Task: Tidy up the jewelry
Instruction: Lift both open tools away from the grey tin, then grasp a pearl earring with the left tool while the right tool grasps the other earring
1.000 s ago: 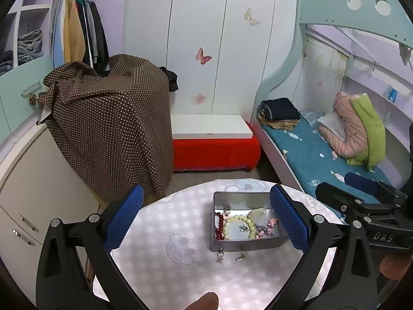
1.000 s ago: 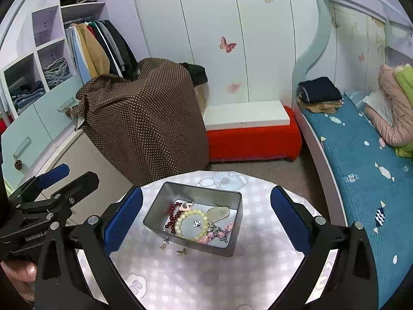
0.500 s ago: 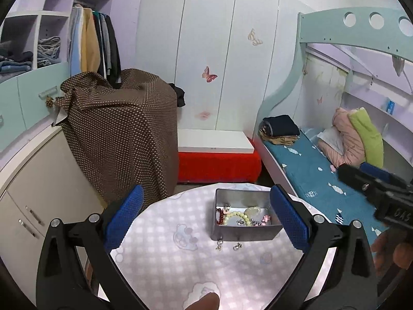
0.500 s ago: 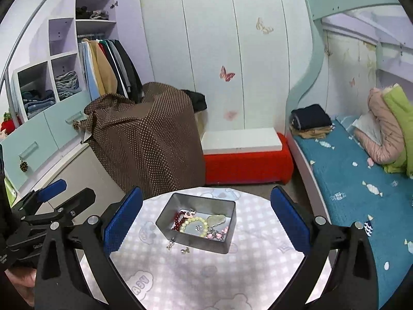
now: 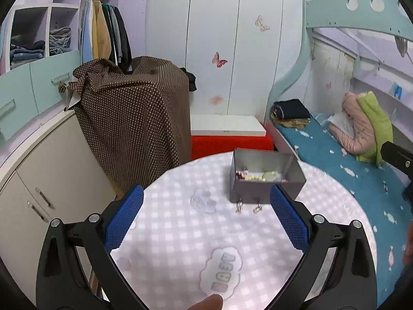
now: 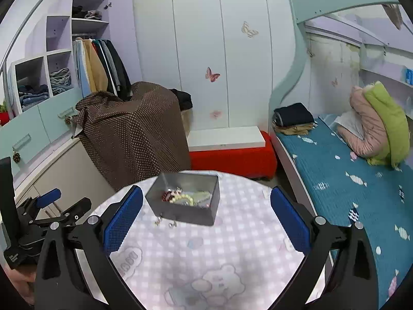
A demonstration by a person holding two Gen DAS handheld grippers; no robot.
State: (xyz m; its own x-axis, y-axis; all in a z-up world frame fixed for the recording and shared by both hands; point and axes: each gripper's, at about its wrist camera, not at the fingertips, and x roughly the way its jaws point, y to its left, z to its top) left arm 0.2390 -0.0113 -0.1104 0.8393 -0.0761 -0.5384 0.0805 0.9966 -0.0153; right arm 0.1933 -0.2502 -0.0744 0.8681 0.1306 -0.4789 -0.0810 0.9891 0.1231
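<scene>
A grey metal box [image 5: 260, 193] [image 6: 180, 213] sits on the far part of a round table [image 5: 180, 237] [image 6: 232, 253] with a pink checked cloth. Inside lie a pale bead bracelet [image 6: 182, 199], dark red beads [image 5: 240, 174] and other jewelry. Two small silver earrings [image 5: 247, 208] [image 6: 165, 222] lie on the cloth just in front of the box. My left gripper [image 5: 206, 215] is open and empty, well back from the box. My right gripper [image 6: 206, 215] is open and empty too. The left gripper [image 6: 51, 206] shows at the left edge of the right wrist view.
Behind the table stand something draped in a brown dotted cloth [image 5: 134, 113], a red bench [image 5: 229, 142] with a white top, and white wardrobe doors. A bed with a teal cover [image 6: 348, 180] runs along the right. Cabinets and shelves [image 5: 38, 155] line the left.
Both grippers have pulled back and lifted away from the box, which now looks smaller and farther off. The jewelry and earrings stay where they were.
</scene>
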